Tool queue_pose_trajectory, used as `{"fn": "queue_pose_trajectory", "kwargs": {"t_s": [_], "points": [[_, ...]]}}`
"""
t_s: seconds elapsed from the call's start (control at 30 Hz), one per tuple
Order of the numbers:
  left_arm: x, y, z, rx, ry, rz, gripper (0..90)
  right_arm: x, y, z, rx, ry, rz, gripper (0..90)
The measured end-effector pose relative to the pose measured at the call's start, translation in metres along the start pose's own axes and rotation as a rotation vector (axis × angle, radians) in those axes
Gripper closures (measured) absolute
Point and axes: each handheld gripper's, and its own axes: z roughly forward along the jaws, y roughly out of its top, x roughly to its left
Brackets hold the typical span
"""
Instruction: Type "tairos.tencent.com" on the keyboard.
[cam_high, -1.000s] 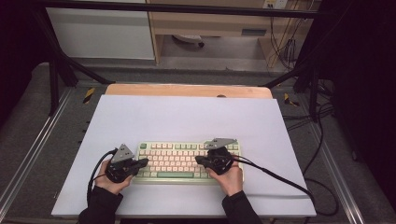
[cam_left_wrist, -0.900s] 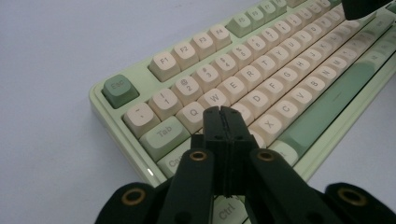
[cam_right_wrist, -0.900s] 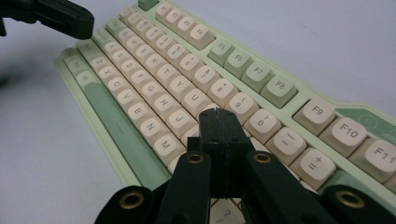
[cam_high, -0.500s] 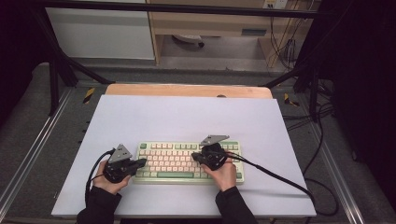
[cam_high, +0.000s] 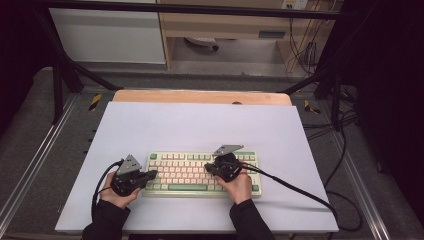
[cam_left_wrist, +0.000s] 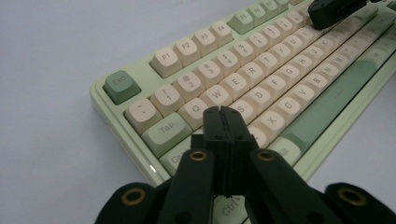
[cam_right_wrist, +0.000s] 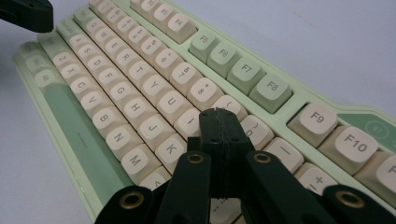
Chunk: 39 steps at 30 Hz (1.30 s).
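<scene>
A pale green keyboard (cam_high: 186, 173) with cream keys lies on the white table top near the front edge. My left gripper (cam_high: 153, 174) is at the keyboard's left end, jaws shut with nothing between them. In the left gripper view its tip (cam_left_wrist: 221, 112) hovers over the keys (cam_left_wrist: 261, 70) around A and S. My right gripper (cam_high: 208, 168) is over the keyboard's right half, also shut and holding nothing. In the right gripper view its tip (cam_right_wrist: 219, 114) sits just above the keys (cam_right_wrist: 140, 84) near O and L. Whether either tip touches a key is unclear.
The white table top (cam_high: 200, 125) has a wooden strip (cam_high: 200, 96) along its far edge. The right gripper's black cable (cam_high: 300, 187) trails across the table to the right front corner. Metal frame rails run along both sides, and loose cables lie on the floor at the right.
The right gripper has edged slightly to the left over the keyboard. The left gripper has stayed in place. Both stay shut.
</scene>
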Motion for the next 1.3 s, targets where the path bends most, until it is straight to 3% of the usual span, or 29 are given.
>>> {"fn": "queue_pose_trajectory", "kwargs": {"t_s": [0.23,0.63,1.3], "points": [[0.000,0.000,-0.001,-0.002,-0.002,0.001,89.9,0.001,0.000,-0.001,-0.007,-0.004,-0.004,90.0],[-0.001,0.001,-0.002,-0.008,-0.008,-0.001,89.9,0.004,0.003,-0.026,-0.021,0.024,-0.020,90.0],[-0.006,0.014,0.006,0.000,-0.018,0.000,89.9,-0.005,-0.020,-0.053,-0.022,0.041,-0.009,90.0]]}}
